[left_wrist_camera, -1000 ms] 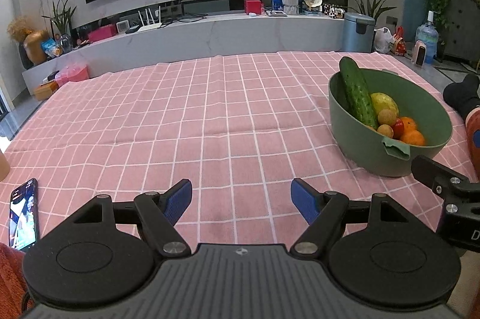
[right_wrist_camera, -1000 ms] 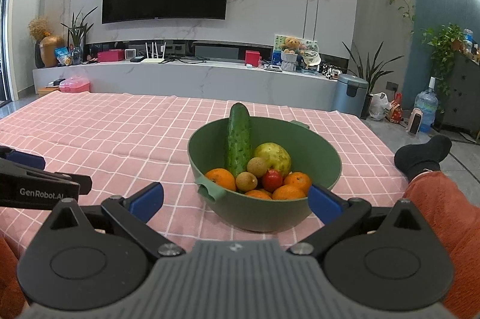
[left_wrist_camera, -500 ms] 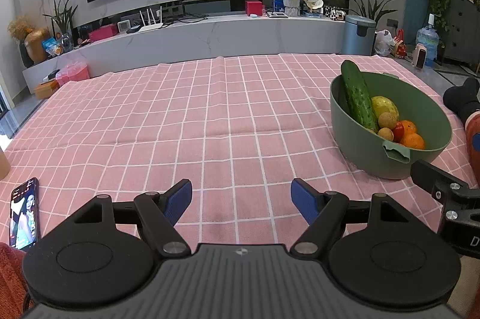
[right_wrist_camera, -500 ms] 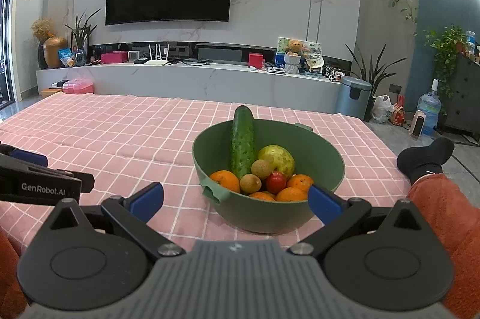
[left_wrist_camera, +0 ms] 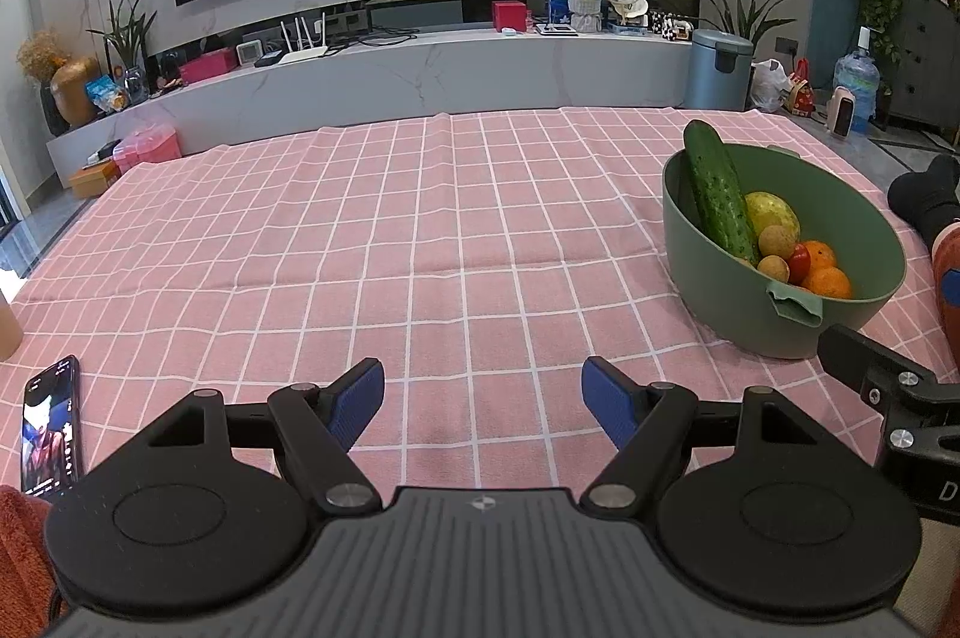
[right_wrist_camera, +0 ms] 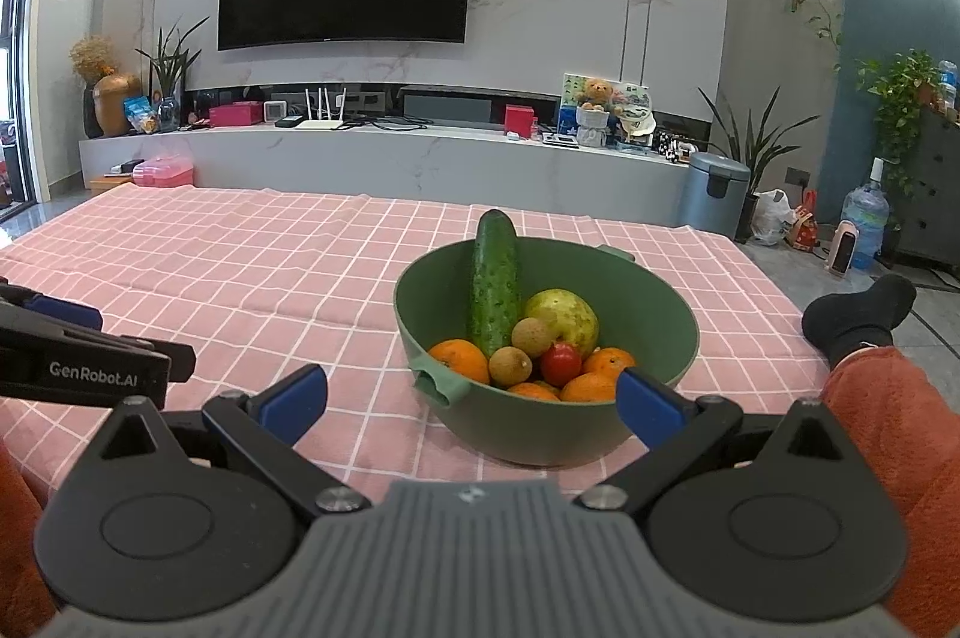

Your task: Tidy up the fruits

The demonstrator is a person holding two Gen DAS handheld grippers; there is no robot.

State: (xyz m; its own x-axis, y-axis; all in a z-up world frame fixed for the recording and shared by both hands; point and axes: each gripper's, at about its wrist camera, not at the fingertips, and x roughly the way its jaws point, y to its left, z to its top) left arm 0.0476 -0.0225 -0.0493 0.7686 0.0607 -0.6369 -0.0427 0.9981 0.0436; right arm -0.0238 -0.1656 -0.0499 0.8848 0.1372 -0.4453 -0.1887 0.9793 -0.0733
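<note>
Seen from the left wrist, the left gripper [left_wrist_camera: 483, 389] hangs wide open and empty over the pink checked cloth [left_wrist_camera: 360, 248], the green bowl [left_wrist_camera: 720, 302] of fruit sitting ahead and to its right, a phone [left_wrist_camera: 51, 428] lying just off its left finger. From the right wrist, the right gripper [right_wrist_camera: 471, 392] is also spread wide with nothing between its blue pads [right_wrist_camera: 294, 395], the bowl directly ahead with its near wall between the fingertips; a cucumber [right_wrist_camera: 495, 281] leans on the far rim above oranges [right_wrist_camera: 459, 359], a pale green fruit [right_wrist_camera: 567, 317] and a small red one [right_wrist_camera: 561, 363], while the left gripper shows at its left.
</note>
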